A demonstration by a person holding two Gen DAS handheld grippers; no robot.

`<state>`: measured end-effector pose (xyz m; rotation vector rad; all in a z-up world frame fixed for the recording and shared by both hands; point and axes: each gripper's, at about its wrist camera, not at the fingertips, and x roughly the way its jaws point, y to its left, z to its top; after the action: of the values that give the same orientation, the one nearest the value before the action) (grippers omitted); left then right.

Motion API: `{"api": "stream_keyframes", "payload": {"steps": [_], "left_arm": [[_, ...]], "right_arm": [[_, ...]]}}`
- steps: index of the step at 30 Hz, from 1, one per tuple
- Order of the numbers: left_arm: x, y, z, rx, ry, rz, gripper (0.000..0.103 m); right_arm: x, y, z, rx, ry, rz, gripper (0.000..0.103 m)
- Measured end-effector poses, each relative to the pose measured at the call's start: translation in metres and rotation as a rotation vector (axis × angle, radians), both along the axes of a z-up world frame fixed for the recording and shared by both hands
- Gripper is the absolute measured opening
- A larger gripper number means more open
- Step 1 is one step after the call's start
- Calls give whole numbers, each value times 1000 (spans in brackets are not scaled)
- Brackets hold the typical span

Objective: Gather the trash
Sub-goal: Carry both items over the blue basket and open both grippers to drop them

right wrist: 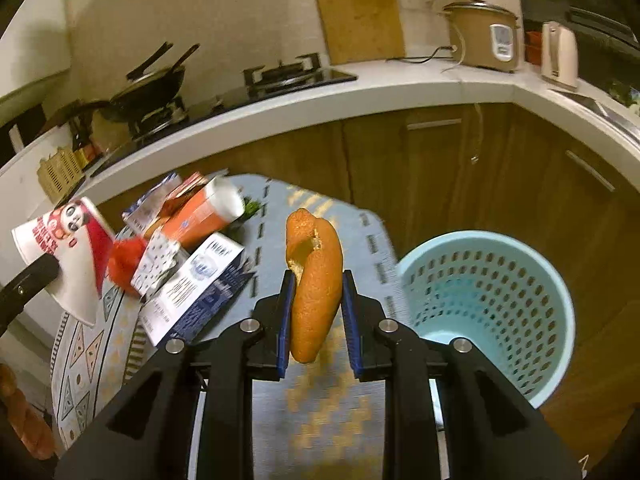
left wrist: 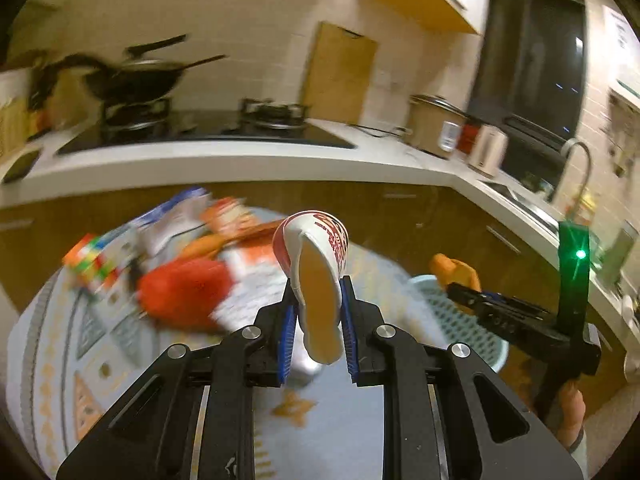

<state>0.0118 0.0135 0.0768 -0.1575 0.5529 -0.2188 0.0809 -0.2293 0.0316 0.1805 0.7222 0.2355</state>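
Note:
My left gripper [left wrist: 318,292] is shut on a squashed white and red paper cup [left wrist: 320,276], held above the patterned mat; the cup also shows in the right wrist view [right wrist: 68,248]. My right gripper [right wrist: 316,280] is shut on an orange peel [right wrist: 316,276], held above the mat just left of the light blue perforated trash basket [right wrist: 488,312]. In the left wrist view the right gripper [left wrist: 460,292] holds the peel [left wrist: 456,270] over the basket [left wrist: 464,320]. More trash lies on the mat: a blue and white carton [right wrist: 196,292], an orange carton [right wrist: 200,216] and a red wrapper [right wrist: 126,262].
A patterned mat [right wrist: 320,408] covers the floor. Wooden cabinets [right wrist: 440,168] under a white L-shaped counter [right wrist: 360,96] stand behind. On the counter are a stove with a wok [right wrist: 148,88], a cutting board [right wrist: 358,12], a rice cooker [right wrist: 484,36] and a kettle [right wrist: 560,56].

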Motion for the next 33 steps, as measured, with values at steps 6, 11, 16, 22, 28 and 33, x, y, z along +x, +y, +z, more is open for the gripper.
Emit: {"api": "stream_keyframes", "payload": {"steps": [6,11,16,22,28,33], "left_arm": [[44,-73,-4,11,41,-135,19],[75,-129,-19,10,90,-217,19],[102,-175,-49,19,163,-271,20],[114,-202,-88,23,252,-328,20],[120,-219,-111,41,300,-365,23],[124,-222,-115,39,320,-371,23]], "right_arm": [[3,-46,1,-16,1,-95,20],[16,-92,-16,-18,61,-191,20],[27,-124,-40,-23,126,-244,20],[34,-147,-86,-1,244,-275,20],[37,-160,-114,3,320,-300,21],[39,-162,-121,7,346,-308,22]]}}
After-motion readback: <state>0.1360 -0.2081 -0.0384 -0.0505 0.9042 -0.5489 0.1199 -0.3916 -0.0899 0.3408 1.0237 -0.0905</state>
